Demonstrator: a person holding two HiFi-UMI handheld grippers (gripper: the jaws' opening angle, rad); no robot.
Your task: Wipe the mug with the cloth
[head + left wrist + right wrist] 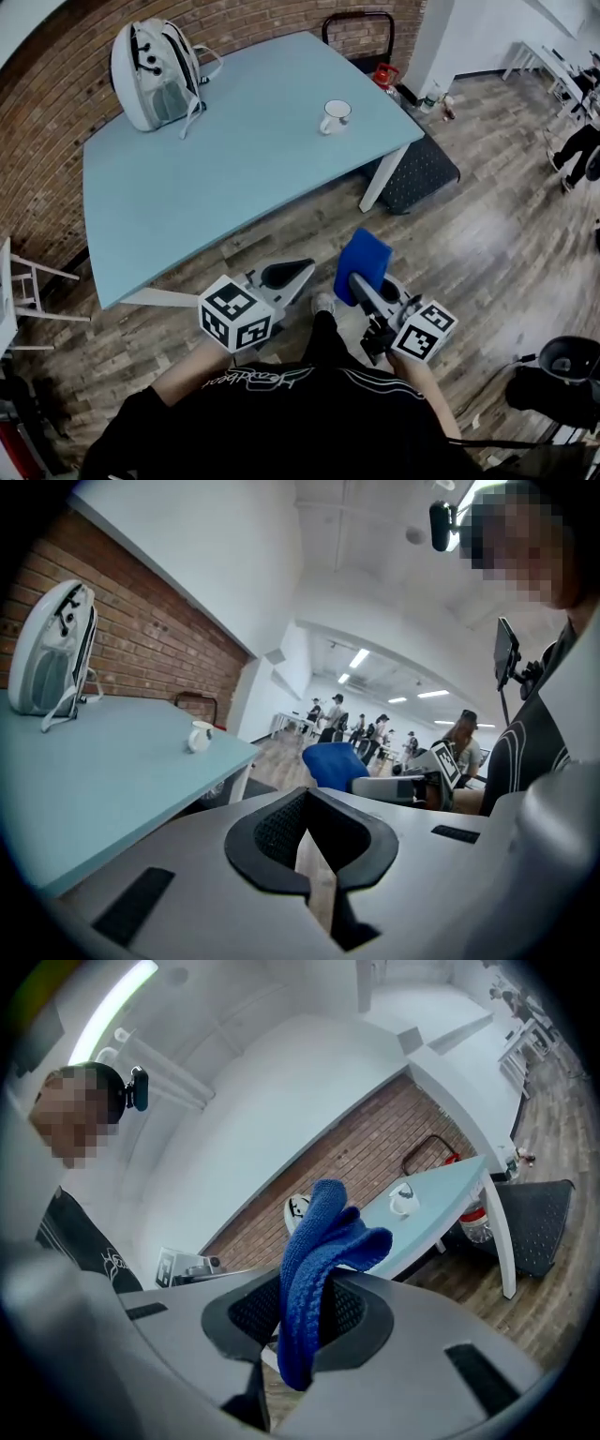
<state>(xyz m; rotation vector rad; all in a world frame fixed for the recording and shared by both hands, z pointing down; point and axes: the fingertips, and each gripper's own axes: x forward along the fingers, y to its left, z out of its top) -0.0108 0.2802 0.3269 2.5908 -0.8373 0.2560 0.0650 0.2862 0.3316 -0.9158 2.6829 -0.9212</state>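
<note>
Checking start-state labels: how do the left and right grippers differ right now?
Load: the right gripper is shut on the blue cloth, which sticks out past its jaws; the left gripper is shut on nothing.
Place: the left gripper sits closer to the table edge; the right gripper is farther out over the floor.
Shared: both are short of the table, neither touching the mug.

Mug [334,116] on table [234,187], right of backpack [155,75]; cloth [364,262] before the table.
</note>
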